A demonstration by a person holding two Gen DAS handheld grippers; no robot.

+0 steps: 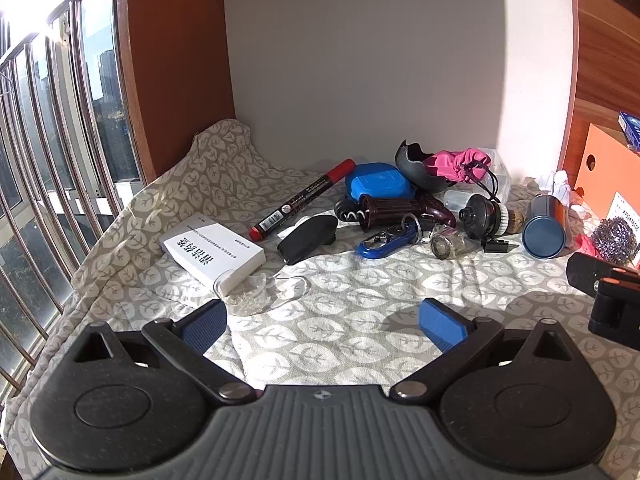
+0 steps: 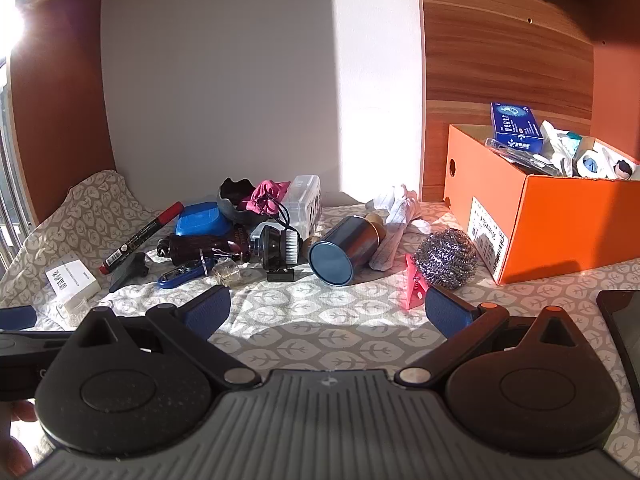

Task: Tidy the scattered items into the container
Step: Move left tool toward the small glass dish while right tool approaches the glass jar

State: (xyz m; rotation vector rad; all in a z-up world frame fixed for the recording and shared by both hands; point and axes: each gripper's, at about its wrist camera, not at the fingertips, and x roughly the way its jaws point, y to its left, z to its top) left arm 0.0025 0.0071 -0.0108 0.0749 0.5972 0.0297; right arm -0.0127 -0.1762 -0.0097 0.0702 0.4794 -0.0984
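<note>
Scattered items lie on a leaf-patterned cloth (image 1: 344, 304): a white book (image 1: 214, 254), a red marker (image 1: 302, 200), a blue box (image 1: 378, 182), a blue carabiner (image 1: 386, 242), a blue can (image 2: 346, 250), a steel scourer (image 2: 446, 258) and a brush (image 2: 280, 248). The orange box (image 2: 560, 224) at the right holds several things. My left gripper (image 1: 324, 322) is open and empty, just behind a clear plastic packet (image 1: 250, 292). My right gripper (image 2: 328, 312) is open and empty, in front of the can and scourer; a red clip (image 2: 414, 288) lies by its right finger.
A white wall stands behind the pile and wooden panels (image 2: 504, 60) flank it. A barred window (image 1: 48, 160) is at the left. A dark flat device (image 2: 624, 328) lies at the right edge. A pink pouch (image 1: 456, 164) sits in a black bowl (image 1: 416, 164).
</note>
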